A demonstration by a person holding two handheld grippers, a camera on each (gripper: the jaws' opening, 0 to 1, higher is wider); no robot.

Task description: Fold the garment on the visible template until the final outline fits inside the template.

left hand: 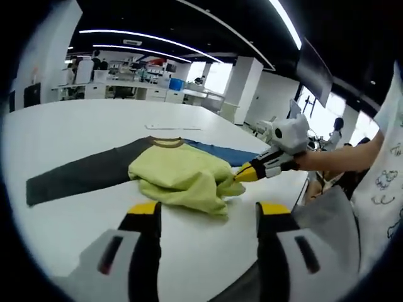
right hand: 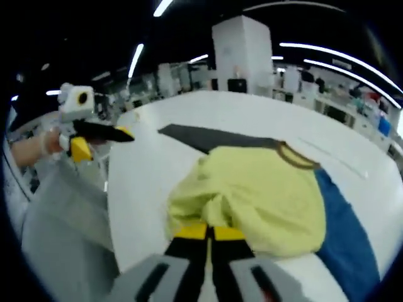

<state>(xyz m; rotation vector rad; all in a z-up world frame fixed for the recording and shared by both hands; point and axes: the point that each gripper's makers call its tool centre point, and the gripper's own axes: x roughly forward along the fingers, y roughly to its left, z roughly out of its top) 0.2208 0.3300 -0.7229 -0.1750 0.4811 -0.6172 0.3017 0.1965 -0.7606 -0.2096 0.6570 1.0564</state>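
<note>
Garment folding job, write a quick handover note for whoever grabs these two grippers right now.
Right gripper: shut on the yellow garment, pinching its bunched edge.
Left gripper: open, holding nothing, hovering over the white table short of the garment.
Garment: crumpled in a heap, brown collar visible, lying across a dark grey strip and a blue panel.
Done: partly gathered, no neat fold.
Left: flatten and fold until the outline fits inside the template; keep everything in view.
</note>
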